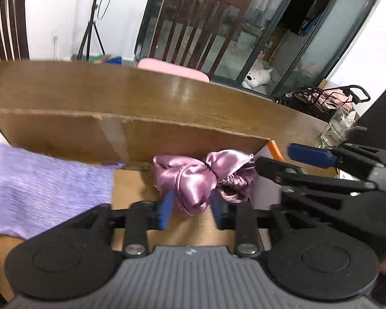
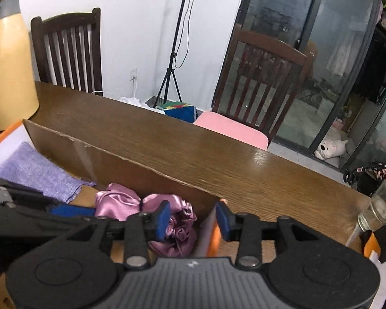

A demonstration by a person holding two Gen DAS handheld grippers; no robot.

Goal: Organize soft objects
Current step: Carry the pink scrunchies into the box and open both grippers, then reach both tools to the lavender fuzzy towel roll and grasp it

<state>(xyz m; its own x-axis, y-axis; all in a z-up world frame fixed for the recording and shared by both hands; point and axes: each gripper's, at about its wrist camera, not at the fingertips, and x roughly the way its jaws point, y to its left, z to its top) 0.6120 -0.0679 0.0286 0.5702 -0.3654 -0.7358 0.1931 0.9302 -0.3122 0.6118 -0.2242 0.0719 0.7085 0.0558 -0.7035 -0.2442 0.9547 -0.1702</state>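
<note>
Straddling pink satin cloth [image 1: 190, 177] left gripper [image 1: 191, 212] open, right gripper [image 2: 193, 221] open, wooden table [image 2: 193, 149], chairs [image 2: 69, 51].

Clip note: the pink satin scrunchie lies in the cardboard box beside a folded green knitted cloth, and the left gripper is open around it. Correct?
One thing is off: the folded knitted cloth is lavender purple, not green, as the left wrist view shows. The rest stands: the pink satin scrunchie lies in the cardboard box beside it, and the left gripper is open around it.
</note>
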